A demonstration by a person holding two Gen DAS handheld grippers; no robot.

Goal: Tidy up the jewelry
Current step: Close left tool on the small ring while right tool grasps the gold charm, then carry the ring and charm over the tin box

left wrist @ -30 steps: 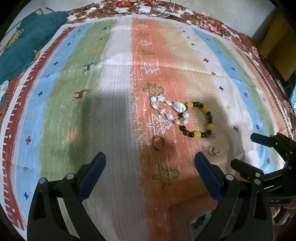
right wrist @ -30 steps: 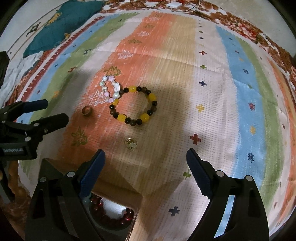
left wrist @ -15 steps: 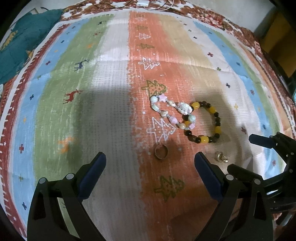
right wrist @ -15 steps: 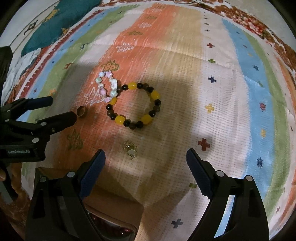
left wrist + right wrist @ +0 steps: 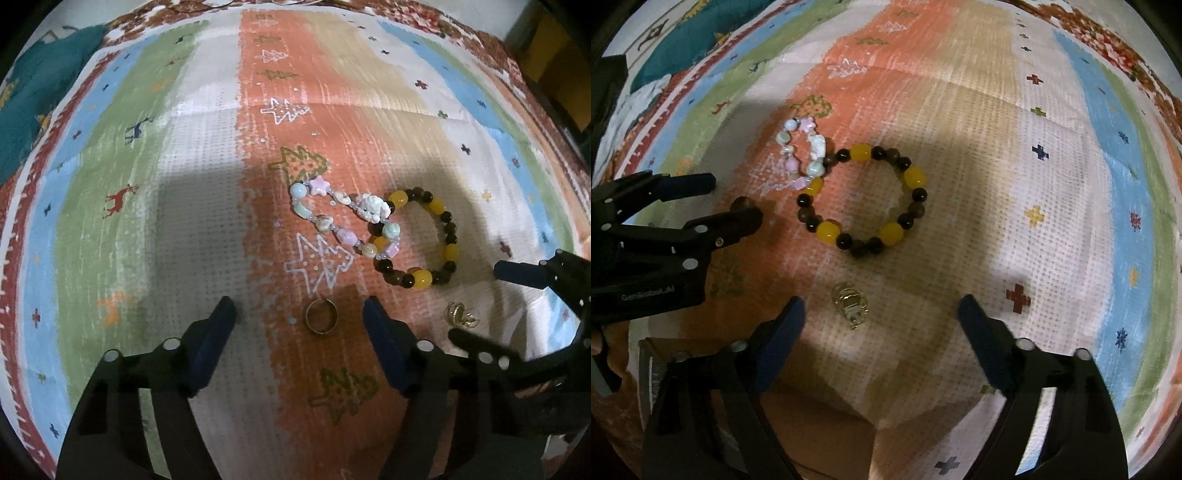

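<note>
A plain brown ring [image 5: 320,316] lies on the striped cloth between the fingers of my left gripper [image 5: 298,310]. Its jaws are closing and the pads stand clear of the ring. A small gold ornate ring [image 5: 849,304] lies between the fingers of my right gripper [image 5: 882,305], nearer the left pad. Those jaws are closing too, untouched by the ring. Farther off lie a yellow and dark bead bracelet [image 5: 827,230] and, overlapping it, a pastel bead bracelet [image 5: 816,146]. Each gripper shows in the other's view: the right gripper [image 5: 474,301], the left gripper [image 5: 735,201].
The striped patterned cloth [image 5: 184,184] covers the whole surface. A brown box [image 5: 820,424] sits under the right gripper at the near edge, its open corner [image 5: 650,365] at the lower left. A teal cloth [image 5: 22,110] lies at the far left.
Both grippers have sunk toward the cloth and their jaws have narrowed. The brown ring now sits between the left fingers, and the gold ring between the right fingers.
</note>
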